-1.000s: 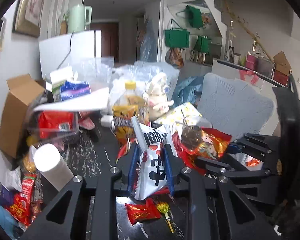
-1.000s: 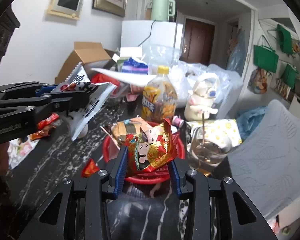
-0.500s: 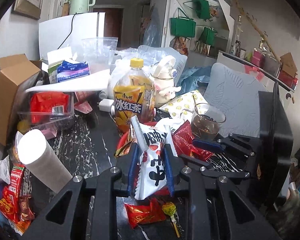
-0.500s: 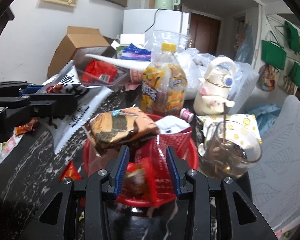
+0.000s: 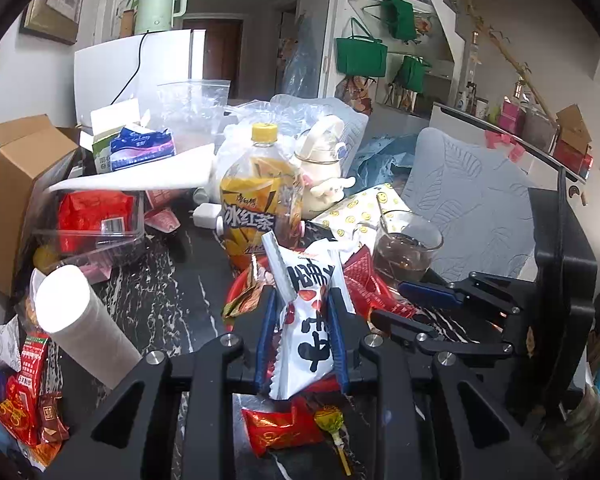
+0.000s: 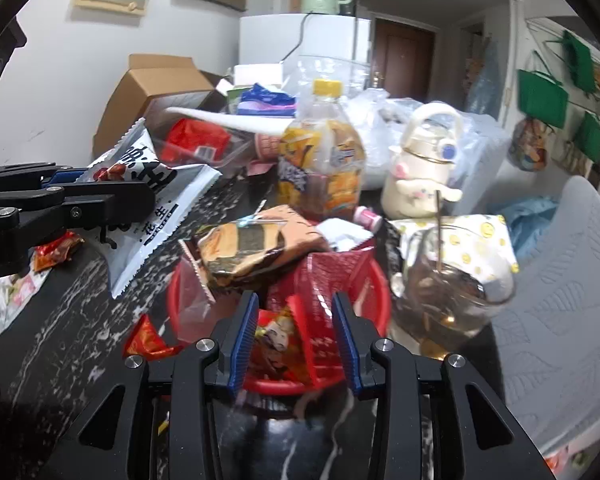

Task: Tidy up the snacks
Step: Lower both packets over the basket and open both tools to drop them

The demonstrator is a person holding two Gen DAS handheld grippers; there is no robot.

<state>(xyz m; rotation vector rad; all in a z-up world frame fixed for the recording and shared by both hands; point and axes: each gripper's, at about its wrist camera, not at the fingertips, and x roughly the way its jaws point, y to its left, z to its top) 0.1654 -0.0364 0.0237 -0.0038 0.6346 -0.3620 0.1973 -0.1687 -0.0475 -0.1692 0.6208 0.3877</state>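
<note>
White packet (image 5: 308, 320) clamped in left tool (image 5: 302, 320) | right tool (image 6: 296, 344) grips red packet (image 6: 276, 336) over basket rim (image 6: 376, 280)

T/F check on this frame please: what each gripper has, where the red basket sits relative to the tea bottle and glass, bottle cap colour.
1. The left gripper is shut on the white peanut packet. True.
2. The right gripper holds the iced tea bottle. False: its jaws sit around a red-and-gold snack packet over the red basket; the bottle stands behind, untouched.
3. The bottle has a yellow cap. True.
4. The glass cup is empty. False: it holds brown liquid and a stirrer.
5. The red basket is empty. False: a brown snack packet and others fill it.
</note>
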